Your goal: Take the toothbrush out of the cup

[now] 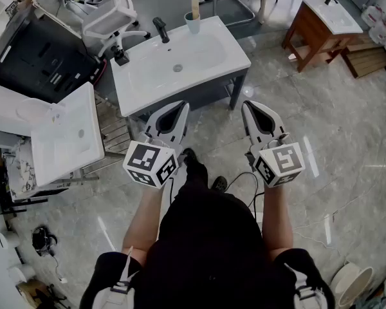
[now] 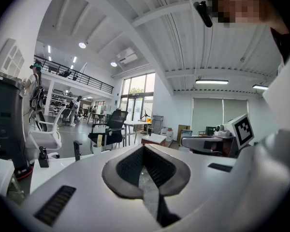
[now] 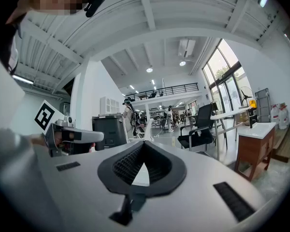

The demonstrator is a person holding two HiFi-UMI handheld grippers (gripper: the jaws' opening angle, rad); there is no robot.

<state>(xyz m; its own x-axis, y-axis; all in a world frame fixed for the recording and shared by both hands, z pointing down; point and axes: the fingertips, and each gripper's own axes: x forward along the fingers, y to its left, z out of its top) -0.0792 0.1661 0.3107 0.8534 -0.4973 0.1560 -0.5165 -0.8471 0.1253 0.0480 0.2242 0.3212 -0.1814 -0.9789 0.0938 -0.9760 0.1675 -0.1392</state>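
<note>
A pale green cup (image 1: pixel 192 22) stands on the far right corner of the white washbasin (image 1: pixel 212 56), with a toothbrush (image 1: pixel 195 6) upright in it. The left gripper view shows the cup (image 2: pixel 97 148) and the toothbrush (image 2: pixel 99 140) small and far beyond the jaws. My left gripper (image 1: pixel 182 106) and right gripper (image 1: pixel 247 105) are held side by side at the near edge of the basin stand, well short of the cup. The left gripper (image 2: pixel 144 147) has its jaws closed tip to tip with nothing between them. So does the right gripper (image 3: pixel 144 143).
A black faucet (image 1: pixel 161 29) and a black dispenser (image 1: pixel 121 56) stand on the basin's left side. A second white basin (image 1: pixel 71 140) lies at the left, a wooden vanity (image 1: pixel 321 24) at the back right, a white chair (image 1: pixel 106 15) behind. Cables trail on the tiled floor.
</note>
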